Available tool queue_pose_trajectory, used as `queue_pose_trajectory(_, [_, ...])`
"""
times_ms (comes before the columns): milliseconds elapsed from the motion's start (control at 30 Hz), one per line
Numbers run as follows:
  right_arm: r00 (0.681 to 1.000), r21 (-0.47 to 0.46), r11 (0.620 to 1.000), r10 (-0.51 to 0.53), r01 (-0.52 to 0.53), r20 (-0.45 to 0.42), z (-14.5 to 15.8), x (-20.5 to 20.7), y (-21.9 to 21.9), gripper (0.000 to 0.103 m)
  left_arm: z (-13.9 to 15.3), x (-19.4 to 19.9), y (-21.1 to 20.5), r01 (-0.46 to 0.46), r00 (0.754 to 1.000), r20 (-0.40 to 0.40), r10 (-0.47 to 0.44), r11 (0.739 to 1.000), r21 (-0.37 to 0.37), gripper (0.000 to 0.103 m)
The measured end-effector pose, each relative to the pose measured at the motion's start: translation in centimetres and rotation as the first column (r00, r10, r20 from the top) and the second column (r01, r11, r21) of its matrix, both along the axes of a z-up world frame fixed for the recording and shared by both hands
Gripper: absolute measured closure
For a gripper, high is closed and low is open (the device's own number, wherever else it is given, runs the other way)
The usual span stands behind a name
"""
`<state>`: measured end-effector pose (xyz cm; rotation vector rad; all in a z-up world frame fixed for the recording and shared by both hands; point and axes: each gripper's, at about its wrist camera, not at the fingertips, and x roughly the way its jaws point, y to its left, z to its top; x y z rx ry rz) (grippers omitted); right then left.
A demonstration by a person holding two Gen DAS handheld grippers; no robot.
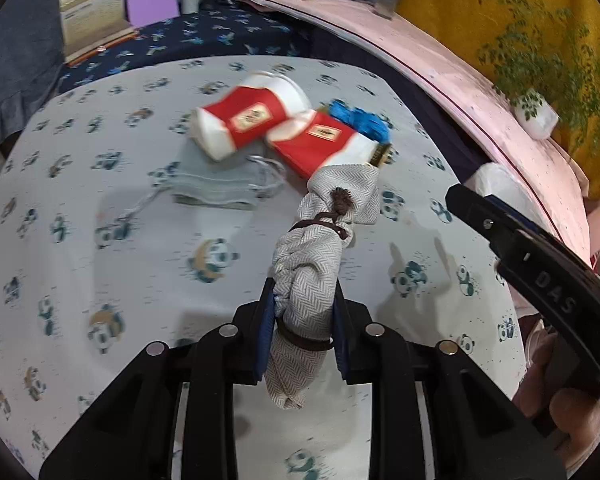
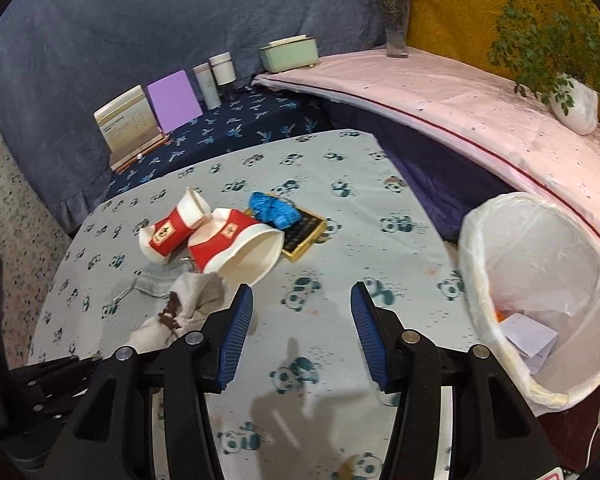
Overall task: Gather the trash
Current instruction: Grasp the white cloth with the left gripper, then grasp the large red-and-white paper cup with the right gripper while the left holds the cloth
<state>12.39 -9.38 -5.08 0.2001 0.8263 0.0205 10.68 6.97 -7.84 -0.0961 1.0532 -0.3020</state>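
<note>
Left wrist view shows the left gripper [image 1: 304,320] closed on a rolled grey herringbone cloth bundle tied with brown cord [image 1: 320,248], its blue pads pressing the roll near one end so that most of the bundle sticks out ahead towards the pile; gripping it across the narrow width suits a soft, floppy thing that would otherwise sag out of the jaws. The rest of the rubbish lies in a heap near the middle of the desk with the pale panda-print cloth [image 1: 80,200]: two crushed red-and-white paper cups [image 2: 228,246] lying on their sides and touching, a pale blue face mask [image 1: 220,188] just beside them, a crumpled blue plastic scrap [image 2: 274,208] resting on a dark gold-edged card [image 2: 306,234]. Right wrist view shows the right gripper [image 2: 302,320] about half open and empty, hanging over bare cloth between the heap and the white-lined waste bin [image 2: 496,224], which stands at the desk's edge with paper already inside. That placing looks deliberate: the bin is near enough for short carries, and the free gripper is probably set to take a cup next.
</note>
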Motion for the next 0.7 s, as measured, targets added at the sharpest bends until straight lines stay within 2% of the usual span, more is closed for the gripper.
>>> queue_pose_trajectory(333, [0.996, 0.047, 0.996, 0.073, -0.071, -0.053, -2.1, 2.9, 3.8, 0.053, 1.1, 1.6, 5.7, -0.157, 0.987, 0.028, 0.157, 0.988, -0.001, 0.079])
queue_pose_trajectory(533, [0.990, 0.073, 0.992, 0.110, -0.104, -0.091, -3.8, 4.8, 5.2, 0.054, 1.0, 2.8, 6.6, -0.183, 0.983, 0.029, 0.183, 0.983, -0.008, 0.079])
queue_pose_trajectory(700, [0.987, 0.080, 0.990, 0.128, -0.120, -0.099, -4.7, 6.0, 6.1, 0.061, 0.9, 3.3, 6.4, -0.185, 0.982, 0.026, 0.185, 0.983, -0.013, 0.079])
